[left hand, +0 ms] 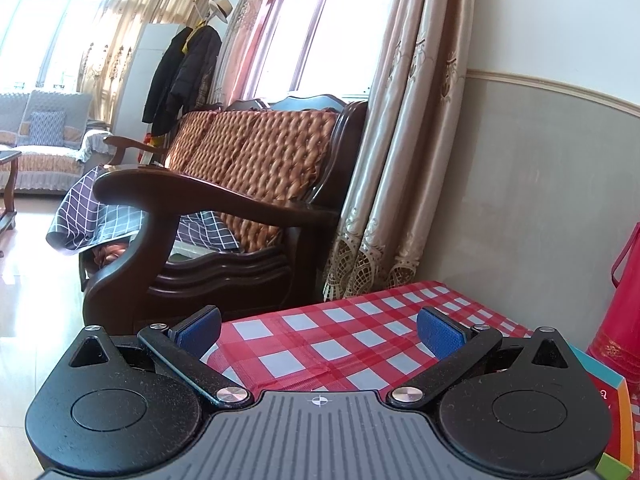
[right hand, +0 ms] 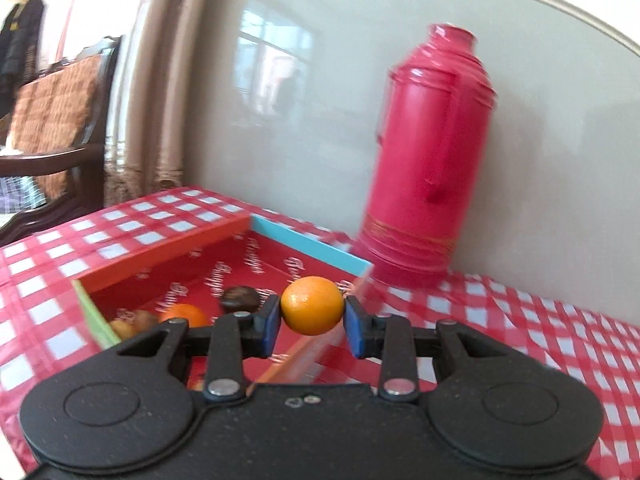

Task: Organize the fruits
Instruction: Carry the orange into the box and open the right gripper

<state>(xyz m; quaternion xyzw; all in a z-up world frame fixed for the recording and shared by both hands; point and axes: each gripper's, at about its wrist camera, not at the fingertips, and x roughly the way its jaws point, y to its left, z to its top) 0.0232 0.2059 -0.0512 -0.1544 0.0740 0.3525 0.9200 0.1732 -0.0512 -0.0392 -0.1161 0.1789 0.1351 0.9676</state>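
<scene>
The right claw [right hand: 312, 320] pinches a small orange [right hand: 312, 305] between its blue pads, held above the near edge of a shallow red box [right hand: 160, 258] on the checked counter [right hand: 540, 320]. Inside the box lie another orange [right hand: 186, 314], a dark round fruit [right hand: 240, 298] and brownish fruits [right hand: 134, 322]. A red thermos [right hand: 426, 152] stands just behind the box. The left claw [left hand: 320, 330] hovers spread and empty over the counter beside the box.
</scene>
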